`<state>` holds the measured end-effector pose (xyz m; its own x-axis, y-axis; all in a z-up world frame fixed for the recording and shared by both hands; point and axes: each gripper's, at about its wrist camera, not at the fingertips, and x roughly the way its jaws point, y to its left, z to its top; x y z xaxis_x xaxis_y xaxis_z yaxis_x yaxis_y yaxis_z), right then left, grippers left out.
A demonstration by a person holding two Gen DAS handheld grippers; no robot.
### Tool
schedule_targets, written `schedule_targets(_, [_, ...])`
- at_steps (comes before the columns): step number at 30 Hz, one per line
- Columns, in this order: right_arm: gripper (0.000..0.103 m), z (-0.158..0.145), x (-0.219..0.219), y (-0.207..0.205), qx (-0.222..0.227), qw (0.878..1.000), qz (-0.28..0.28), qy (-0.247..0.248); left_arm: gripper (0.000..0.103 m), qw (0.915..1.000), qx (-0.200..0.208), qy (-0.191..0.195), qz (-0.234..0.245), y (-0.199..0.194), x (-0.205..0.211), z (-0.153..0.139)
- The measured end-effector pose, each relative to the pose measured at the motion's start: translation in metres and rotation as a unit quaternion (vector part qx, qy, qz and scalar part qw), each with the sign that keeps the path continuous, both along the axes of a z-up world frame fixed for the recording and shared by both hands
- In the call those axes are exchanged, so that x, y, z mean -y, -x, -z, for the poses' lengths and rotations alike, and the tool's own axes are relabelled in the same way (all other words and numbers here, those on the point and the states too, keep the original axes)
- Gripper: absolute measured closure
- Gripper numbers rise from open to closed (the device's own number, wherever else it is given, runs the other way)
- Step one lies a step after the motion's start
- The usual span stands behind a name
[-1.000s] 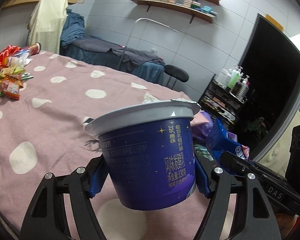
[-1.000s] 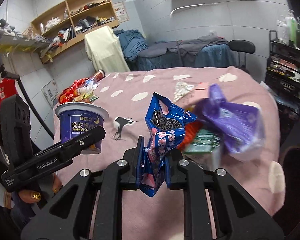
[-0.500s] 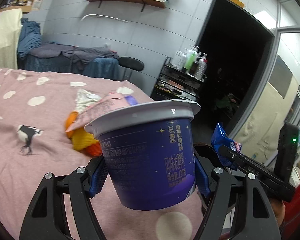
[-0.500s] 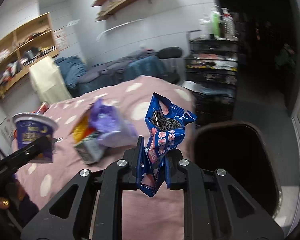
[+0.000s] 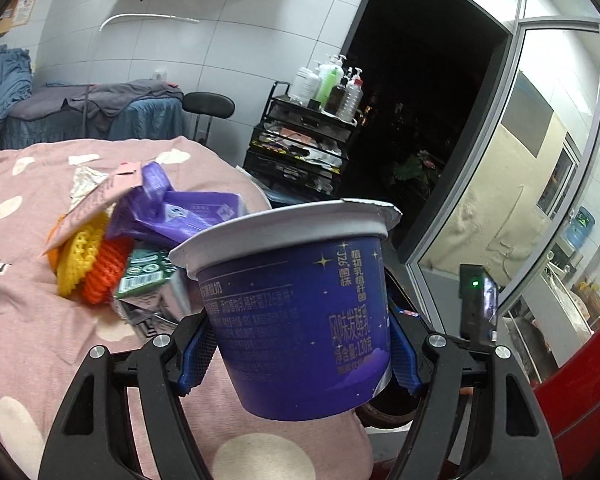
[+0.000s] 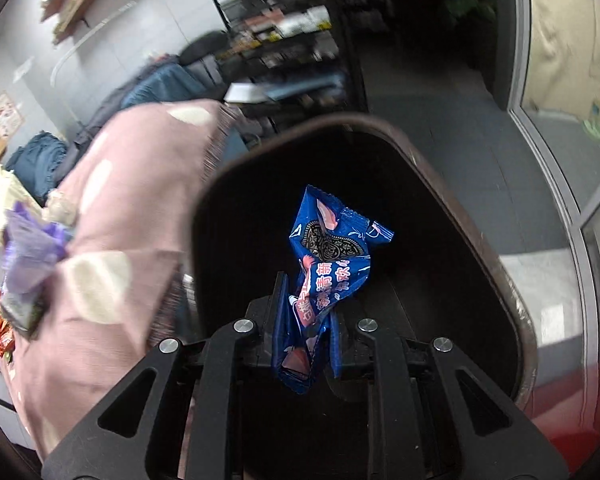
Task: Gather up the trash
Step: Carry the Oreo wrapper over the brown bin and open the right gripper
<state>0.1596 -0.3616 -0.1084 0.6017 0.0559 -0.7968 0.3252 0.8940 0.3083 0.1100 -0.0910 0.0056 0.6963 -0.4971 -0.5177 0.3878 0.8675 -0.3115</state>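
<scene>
The light, crushable yogurt cup [image 5: 300, 320] is clamped at mid-wall by wide-set left fingers [image 5: 196, 354], the limp cookie wrapper [image 6: 324, 276] pinched by near-closed right fingers [image 6: 278, 320] at six o'clock.

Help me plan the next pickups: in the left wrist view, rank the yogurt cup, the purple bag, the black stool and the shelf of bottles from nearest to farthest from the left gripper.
1. Yogurt cup: gripped in the left gripper.
2. Purple bag: on the pink bedspread, ahead to the left.
3. Black stool and shelf of bottles: both at the back wall, too close to call.
</scene>
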Motion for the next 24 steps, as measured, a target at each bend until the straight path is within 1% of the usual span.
schedule_targets(3, [0.082,0.016,0.002,0.000,-0.015,1.000,0.005,-0.002,0.031,0.9999,-0.003,-0.003,0.010,-0.001,0.008,0.002])
schedule_targets(4, [0.076,0.021,0.003,0.000,-0.020,1.000,0.005,-0.003,0.031,0.9999,-0.004,-0.005,0.013,-0.003,0.011,0.003])
schedule_targets(5, [0.064,0.023,0.001,-0.002,-0.025,1.000,0.004,-0.002,0.031,0.9998,-0.005,-0.006,0.016,-0.003,0.013,0.004])
schedule_targets(6, [0.056,0.027,0.002,-0.001,-0.029,1.000,0.007,-0.001,0.031,0.9998,-0.005,-0.007,0.019,-0.004,0.016,0.004])
schedule_targets(7, [0.043,0.029,0.002,-0.001,-0.030,1.000,0.010,-0.001,0.031,0.9997,-0.006,-0.008,0.022,-0.004,0.019,0.005])
schedule_targets(8, [0.036,0.031,0.002,0.001,-0.029,0.999,0.014,-0.003,0.031,0.9996,-0.007,-0.010,0.025,-0.003,0.020,0.006])
schedule_targets(11, [0.032,0.034,0.002,0.004,-0.028,0.999,0.021,-0.005,0.031,0.9993,-0.005,-0.012,0.036,0.000,0.027,0.006])
schedule_targets(14, [0.029,0.030,0.005,0.009,-0.024,0.999,0.029,0.003,0.031,0.9988,-0.002,-0.013,0.047,0.000,0.034,0.004])
schedule_targets(20, [0.025,0.009,0.013,0.023,0.006,0.997,0.066,0.030,0.031,0.9974,-0.001,-0.016,0.071,-0.002,0.055,0.003])
schedule_targets(24, [0.023,-0.011,0.025,0.037,0.038,0.993,0.107,0.044,0.031,0.9954,-0.010,-0.022,0.093,-0.008,0.075,0.006])
